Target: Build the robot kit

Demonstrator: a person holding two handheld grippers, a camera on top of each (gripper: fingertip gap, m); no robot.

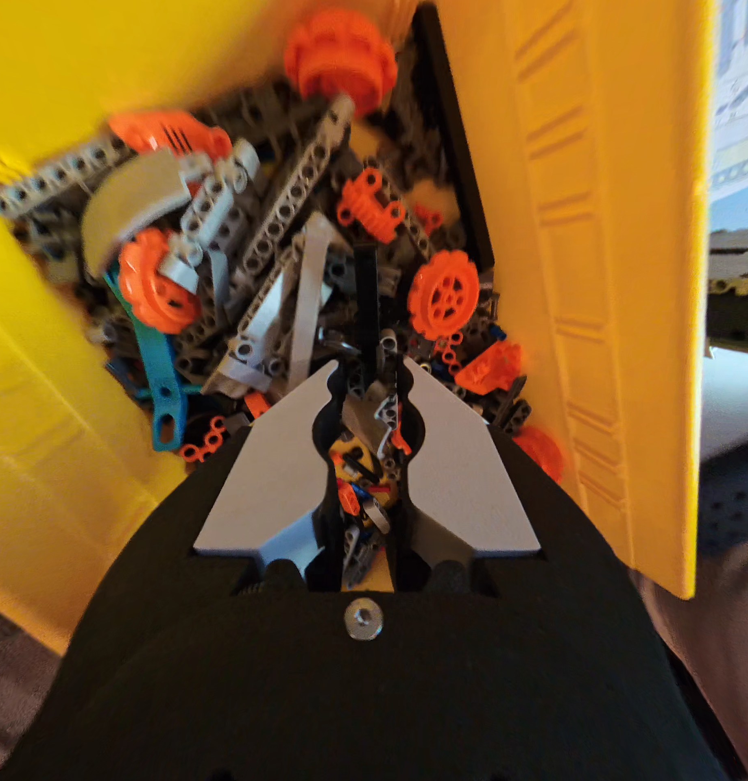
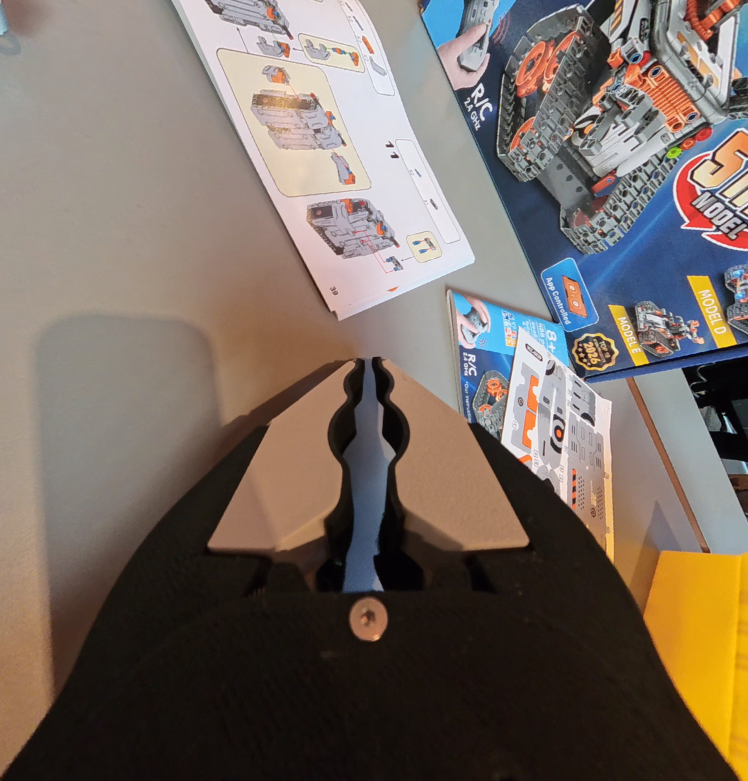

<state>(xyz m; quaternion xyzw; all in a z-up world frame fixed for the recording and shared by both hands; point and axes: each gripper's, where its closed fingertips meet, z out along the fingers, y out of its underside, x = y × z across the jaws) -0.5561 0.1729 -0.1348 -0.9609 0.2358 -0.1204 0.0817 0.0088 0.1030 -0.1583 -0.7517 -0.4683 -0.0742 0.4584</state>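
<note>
The left gripper (image 1: 370, 367) reaches into a yellow bin (image 1: 554, 253) of building pieces, its jaws narrow around a black strip (image 1: 367, 296), though real grip is unclear. The right gripper (image 2: 367, 361) hangs over the table (image 2: 110, 211) near a booklet (image 2: 321, 148), nearly closed and empty.

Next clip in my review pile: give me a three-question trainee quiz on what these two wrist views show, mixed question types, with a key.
1. True or false: the left gripper points into a yellow bin of loose building pieces.
2. Multiple choice: what lies ahead of the right gripper on the grey table? A) an open instruction booklet B) a mug C) a keyboard
3. Fill in: beside the booklet lies a blue product ____ printed with a tracked vehicle.

Key:
1. True; a black beam stands between its fingertips, grip unclear.
2. A
3. box
</note>
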